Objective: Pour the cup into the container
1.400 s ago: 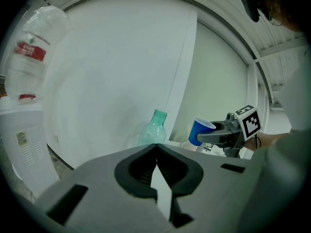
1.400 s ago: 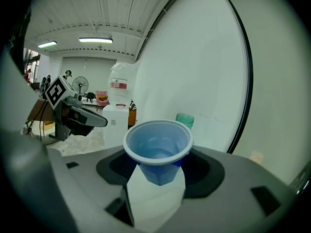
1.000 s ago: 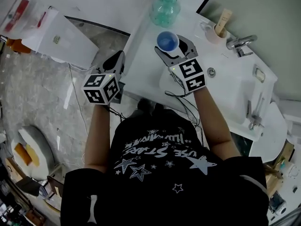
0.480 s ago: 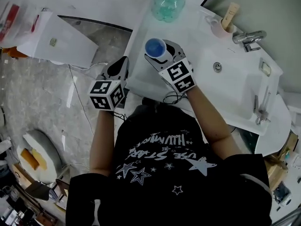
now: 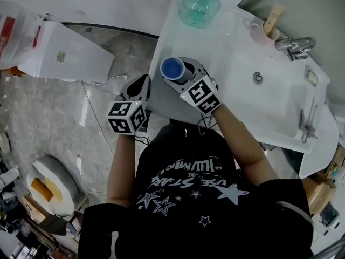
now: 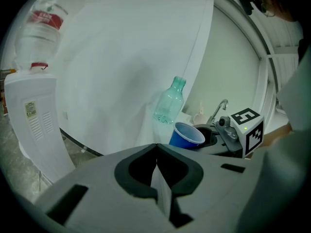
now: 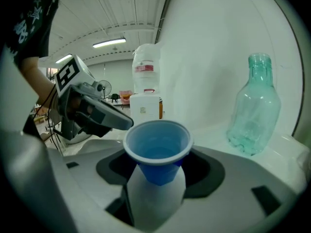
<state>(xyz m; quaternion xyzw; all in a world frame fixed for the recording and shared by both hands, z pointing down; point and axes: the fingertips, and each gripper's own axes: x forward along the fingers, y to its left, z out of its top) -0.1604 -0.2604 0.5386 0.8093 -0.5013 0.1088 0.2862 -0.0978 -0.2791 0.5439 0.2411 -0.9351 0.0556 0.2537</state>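
Note:
A blue plastic cup (image 5: 173, 68) stands upright between the jaws of my right gripper (image 5: 179, 72), which is shut on it above the front left corner of the white counter (image 5: 226, 42). In the right gripper view the cup (image 7: 157, 147) fills the jaw gap, its mouth facing up. The pale green glass bottle (image 5: 200, 4) stands uncapped at the counter's far edge, well beyond the cup; it appears at the right in the right gripper view as the bottle (image 7: 252, 110). My left gripper (image 5: 140, 85) hangs just off the counter's left edge, shut and empty.
A white sink basin (image 5: 269, 99) with a tap (image 5: 294, 45) takes up the counter's right part. A pink holder with a wooden stick (image 5: 264, 28) stands behind it. A white water dispenser (image 5: 54, 47) is on the floor to the left.
My right gripper has carried the cup back and to the left, away from the green bottle and towards the counter's front corner. The left gripper has stayed beside the counter's edge.

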